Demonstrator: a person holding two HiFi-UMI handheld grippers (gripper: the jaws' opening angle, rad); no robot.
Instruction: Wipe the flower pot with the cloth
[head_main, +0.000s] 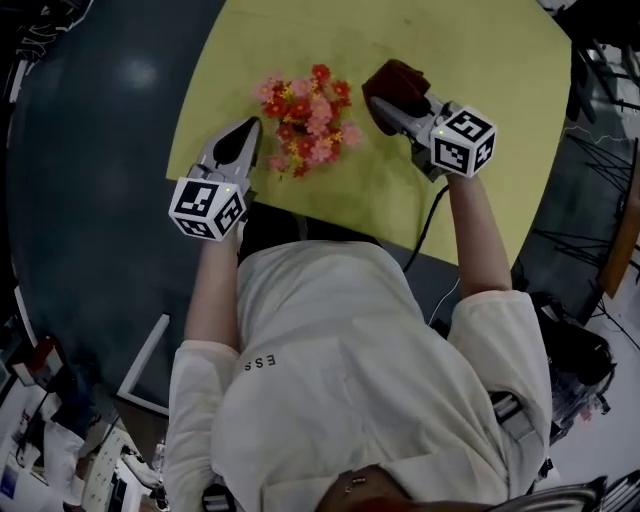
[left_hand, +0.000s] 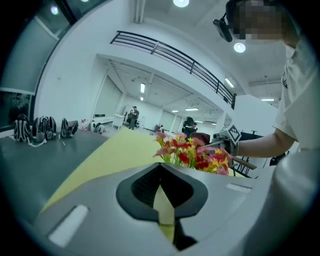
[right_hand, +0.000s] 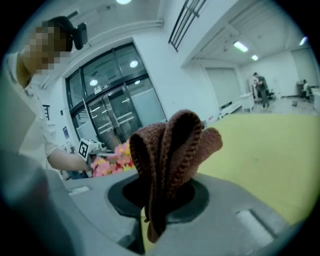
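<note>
A bunch of red, pink and yellow flowers (head_main: 305, 125) stands on the yellow-green table (head_main: 460, 50); the blossoms hide the pot under them from above. My left gripper (head_main: 246, 130) is just left of the flowers, shut and empty. In the left gripper view its jaws (left_hand: 160, 172) are pressed together, with the flowers (left_hand: 195, 155) ahead to the right. My right gripper (head_main: 388, 108) is to the right of the flowers, shut on a brown knitted cloth (head_main: 398, 84). The cloth (right_hand: 170, 150) stands up bunched out of the jaws in the right gripper view, with the flowers (right_hand: 112, 160) beyond on the left.
The table's near edge runs just below both grippers, and dark floor (head_main: 90, 200) lies to its left. A black cable (head_main: 428, 225) hangs from the right gripper. Bags (left_hand: 42, 127) sit on the floor far left. People are far off in the hall.
</note>
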